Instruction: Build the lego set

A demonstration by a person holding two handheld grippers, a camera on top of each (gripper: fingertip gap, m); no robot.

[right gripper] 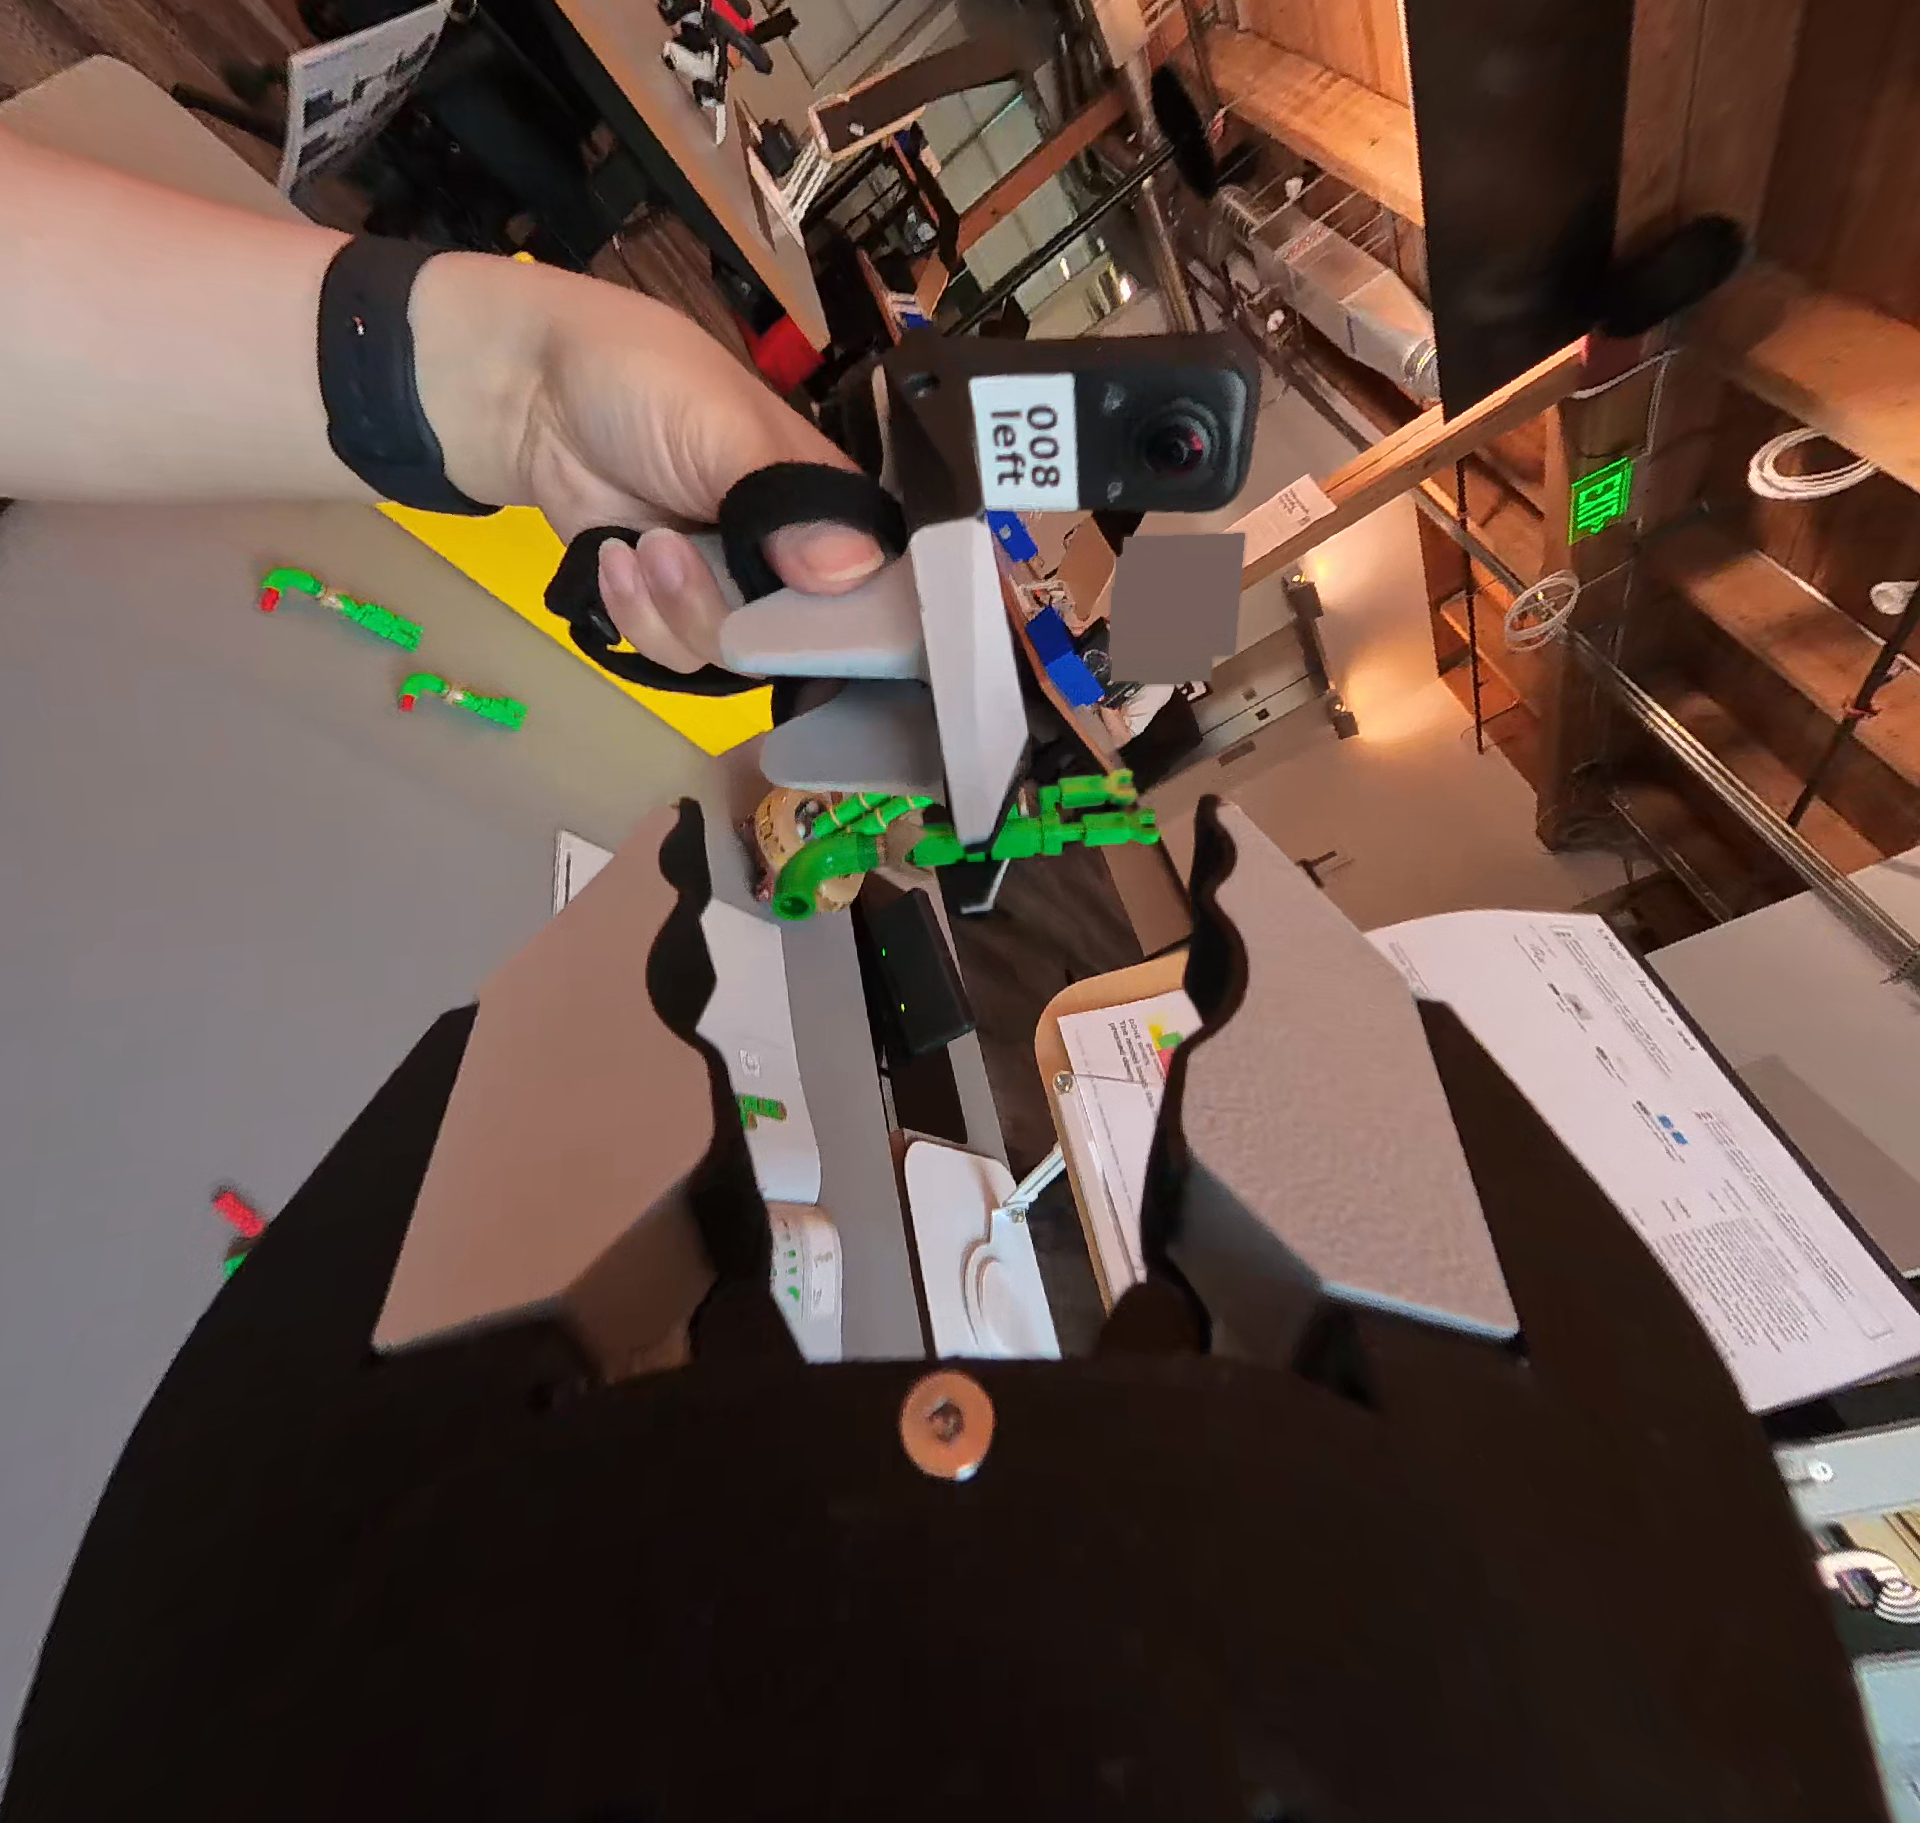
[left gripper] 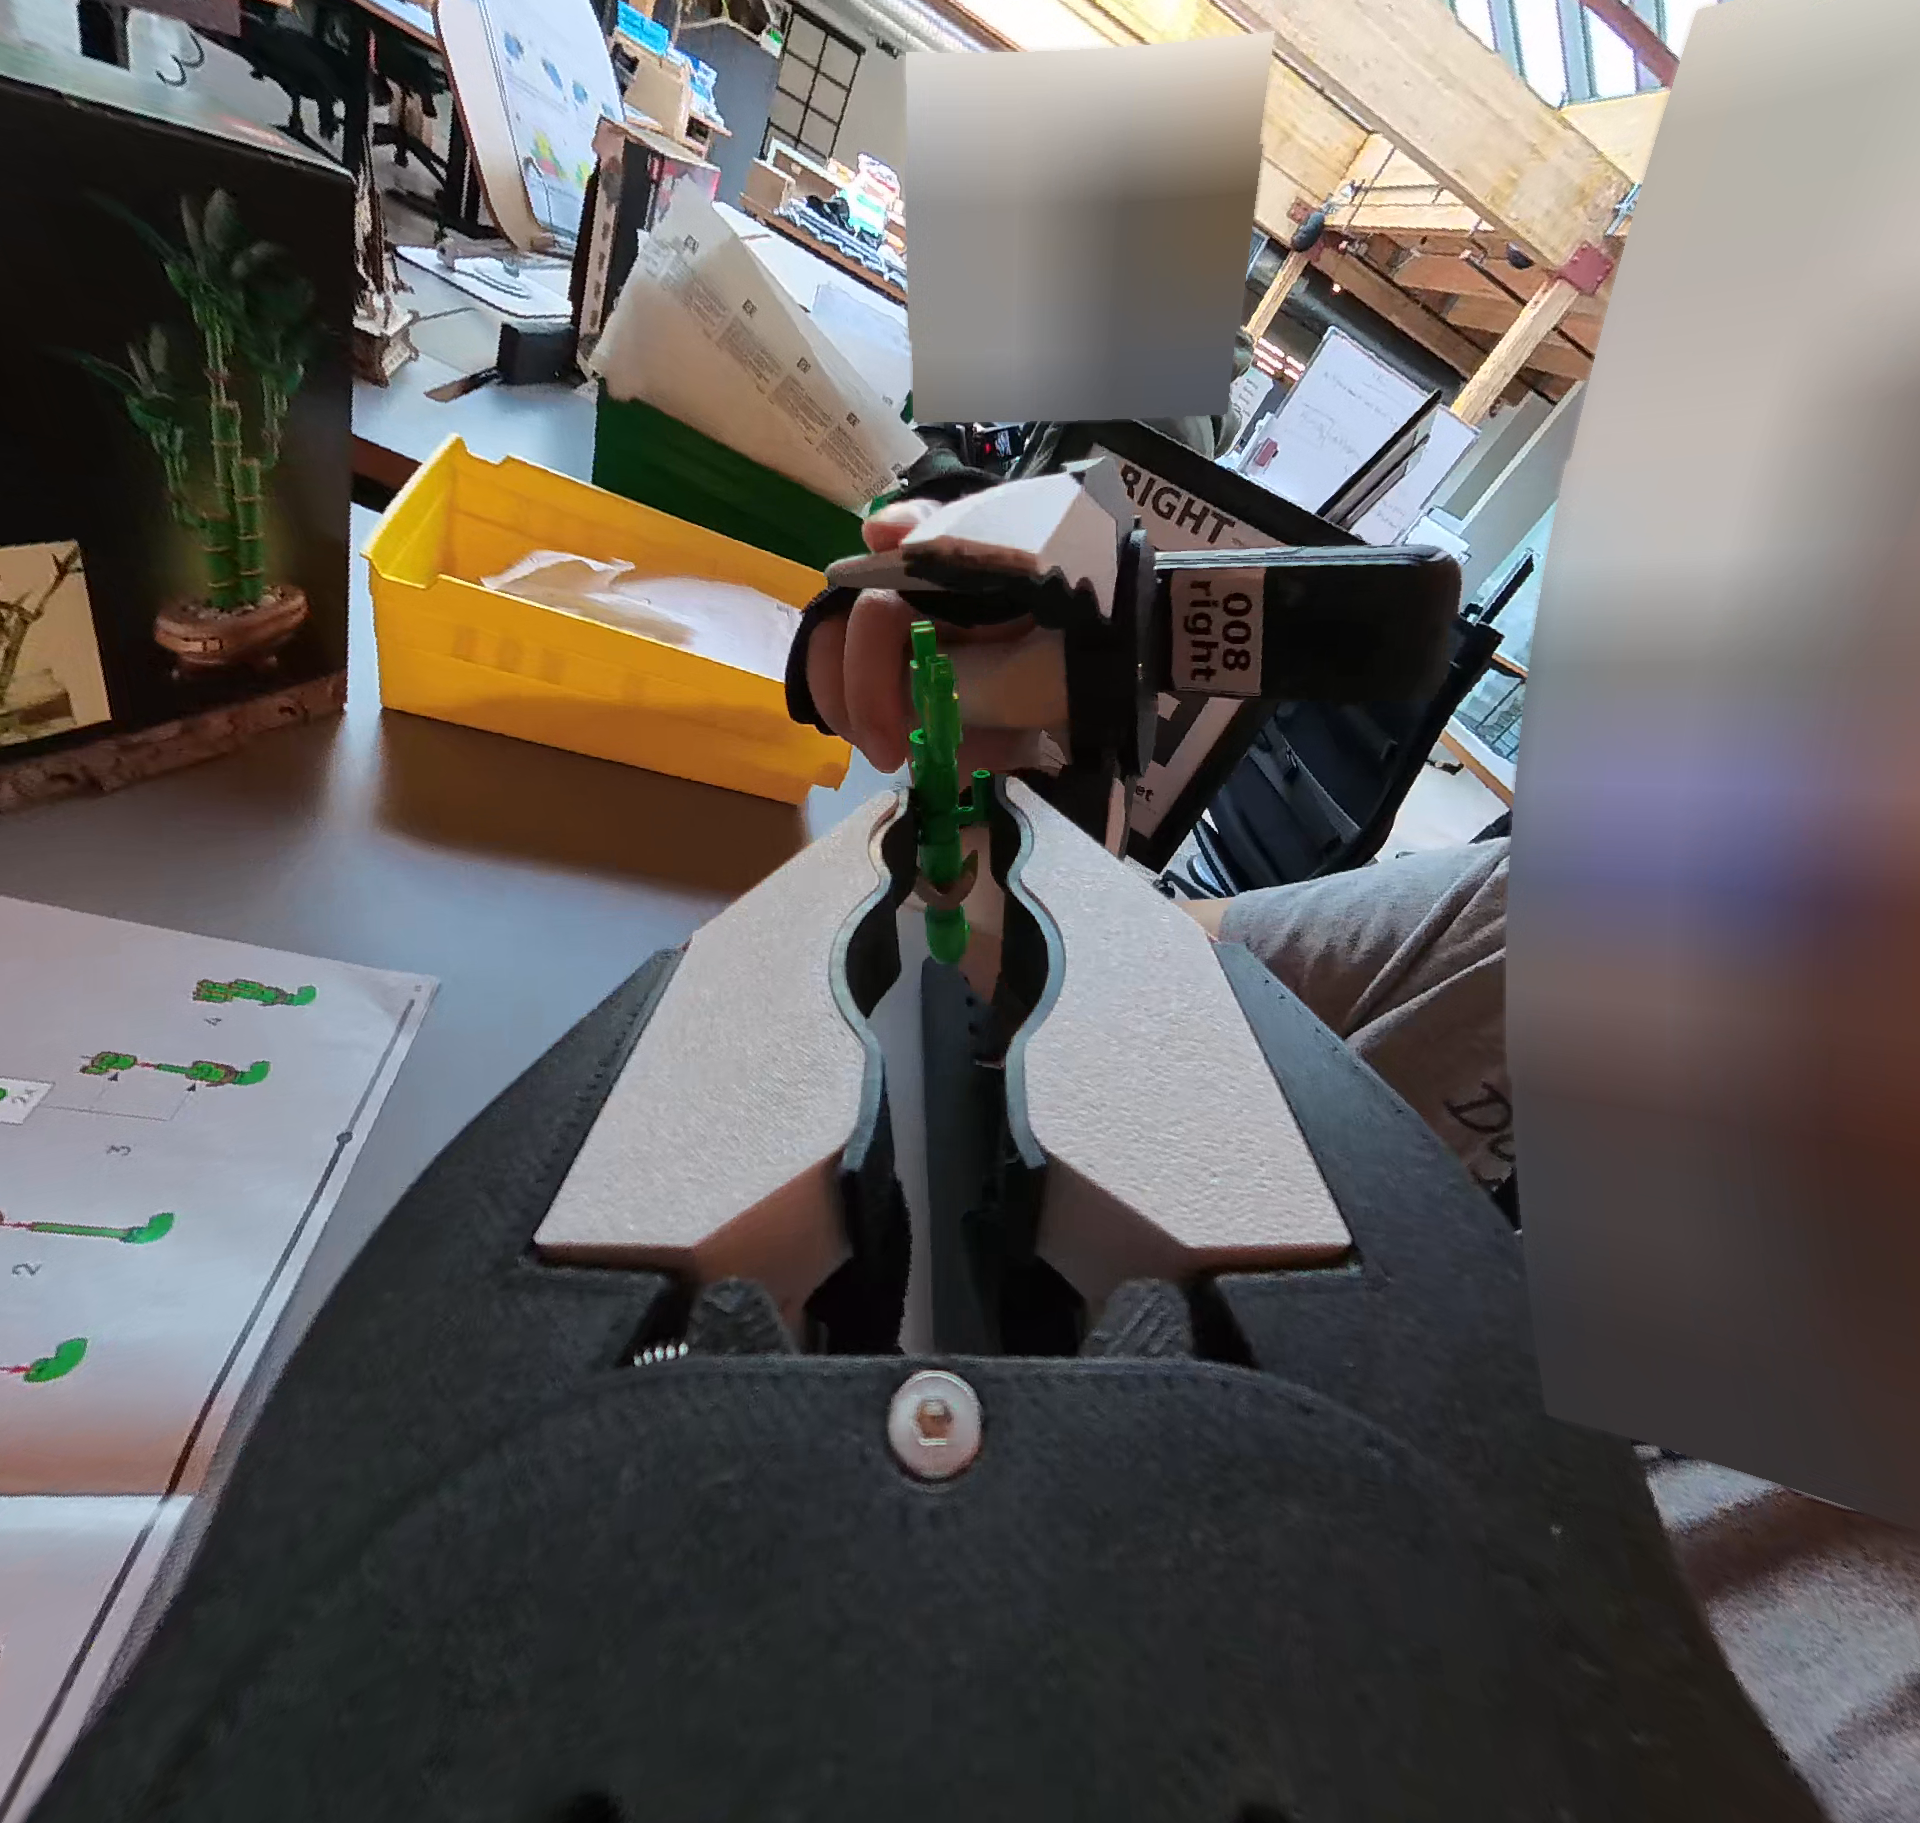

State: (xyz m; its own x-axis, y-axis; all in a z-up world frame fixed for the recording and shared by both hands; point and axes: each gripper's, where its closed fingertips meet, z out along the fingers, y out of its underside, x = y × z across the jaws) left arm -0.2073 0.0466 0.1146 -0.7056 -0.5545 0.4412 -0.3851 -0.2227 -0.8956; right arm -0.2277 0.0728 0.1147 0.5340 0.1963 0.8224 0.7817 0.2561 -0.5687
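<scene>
My left gripper (left gripper: 940, 807) is shut on a thin green bamboo stalk (left gripper: 935, 734) built of lego pieces, holding it up in the air. The stalk sticks out past the fingertips and a short end with a tan ring hangs between the fingers. In the right wrist view the same stalk (right gripper: 1081, 823) lies across the frame in the left gripper (right gripper: 971, 817), with a curved green elbow (right gripper: 816, 869) at its left end. My right gripper (right gripper: 940, 838) is open and empty, just short of the stalk. It also shows in the left wrist view (left gripper: 935, 558), behind the stalk.
A yellow bin (left gripper: 582, 672) with white bags stands on the grey table (left gripper: 468, 869). The set's box (left gripper: 177, 423) is at the left and the open instruction booklet (left gripper: 156, 1150) lies in front. Two green stalk assemblies (right gripper: 343, 610) (right gripper: 462, 698) and small red pieces (right gripper: 239, 1212) lie on the table. Both grippers' tips are close together, under 4 cm apart.
</scene>
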